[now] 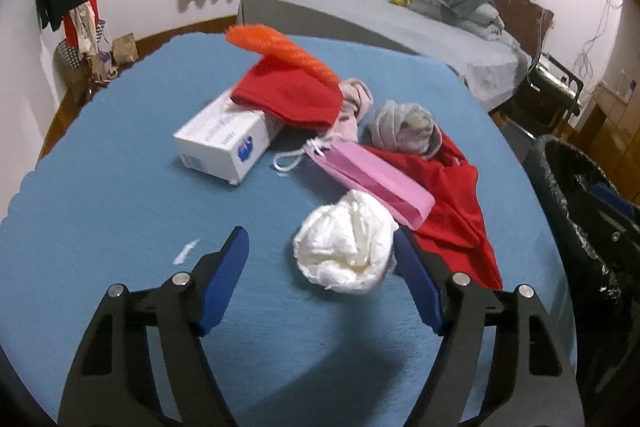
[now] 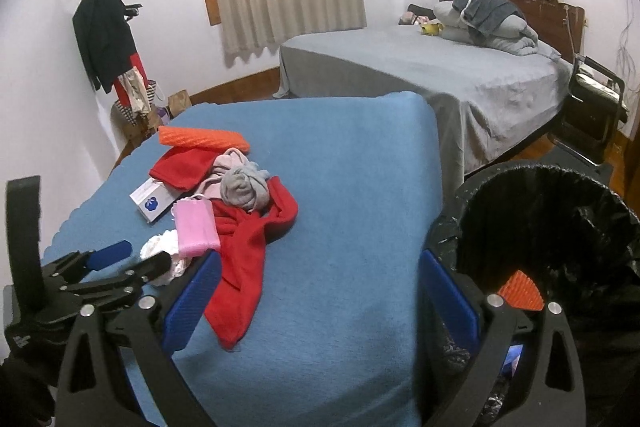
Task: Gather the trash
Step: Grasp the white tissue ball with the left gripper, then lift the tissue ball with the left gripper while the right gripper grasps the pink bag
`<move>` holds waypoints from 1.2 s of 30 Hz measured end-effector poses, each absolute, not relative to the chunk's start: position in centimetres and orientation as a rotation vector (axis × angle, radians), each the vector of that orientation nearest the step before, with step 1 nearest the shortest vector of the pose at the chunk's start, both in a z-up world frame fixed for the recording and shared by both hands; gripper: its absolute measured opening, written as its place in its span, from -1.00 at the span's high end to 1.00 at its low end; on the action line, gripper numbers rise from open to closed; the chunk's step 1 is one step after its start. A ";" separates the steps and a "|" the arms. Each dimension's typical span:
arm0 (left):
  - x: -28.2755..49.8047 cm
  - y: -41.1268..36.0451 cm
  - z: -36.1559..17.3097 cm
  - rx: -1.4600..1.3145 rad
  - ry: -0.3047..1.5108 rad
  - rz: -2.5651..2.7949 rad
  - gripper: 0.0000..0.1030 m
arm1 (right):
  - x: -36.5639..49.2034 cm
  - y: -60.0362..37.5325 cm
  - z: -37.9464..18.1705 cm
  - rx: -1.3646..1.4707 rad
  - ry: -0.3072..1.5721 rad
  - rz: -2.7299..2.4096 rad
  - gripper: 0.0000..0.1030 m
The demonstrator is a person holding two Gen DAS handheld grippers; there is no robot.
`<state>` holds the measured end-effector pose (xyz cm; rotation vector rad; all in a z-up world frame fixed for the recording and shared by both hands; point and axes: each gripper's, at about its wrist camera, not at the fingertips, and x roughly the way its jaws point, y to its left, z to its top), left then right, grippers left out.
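Note:
A crumpled white tissue wad [image 1: 346, 241] lies on the blue-covered table [image 1: 120, 187], partly between my left gripper's fingertips. My left gripper [image 1: 322, 247] is open, its right finger touching the wad's edge. The wad also shows in the right wrist view [image 2: 162, 245], with the left gripper [image 2: 140, 257] around it. A pink packet [image 1: 372, 177], a white box [image 1: 224, 143] and an orange foam piece [image 1: 280, 49] lie further back. My right gripper [image 2: 320, 267] is open and empty, above the table edge beside the black-lined trash bin [image 2: 560, 211]. An orange piece [image 2: 522, 293] lies inside the bin.
Red cloths [image 1: 448, 203], a grey garment [image 1: 408, 127] and a pink garment [image 1: 352, 111] lie among the items. A grey bed [image 2: 440, 79] stands behind the table. A coat rack [image 2: 108, 39] stands at the left wall. The bin stands to the right of the table.

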<state>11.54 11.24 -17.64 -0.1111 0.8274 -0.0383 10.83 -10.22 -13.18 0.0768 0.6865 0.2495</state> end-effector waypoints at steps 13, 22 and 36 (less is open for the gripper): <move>11.4 11.4 -17.8 -0.172 0.835 -0.082 0.27 | 11.0 -9.8 -13.5 0.068 0.693 0.254 -0.88; 10.6 13.3 -15.7 -0.159 0.778 -0.025 0.27 | 11.6 -8.0 -13.3 0.059 0.690 0.290 -0.88; 10.0 18.9 -14.7 -0.152 0.736 0.093 0.26 | 14.2 0.0 -14.4 0.031 0.738 0.438 -0.54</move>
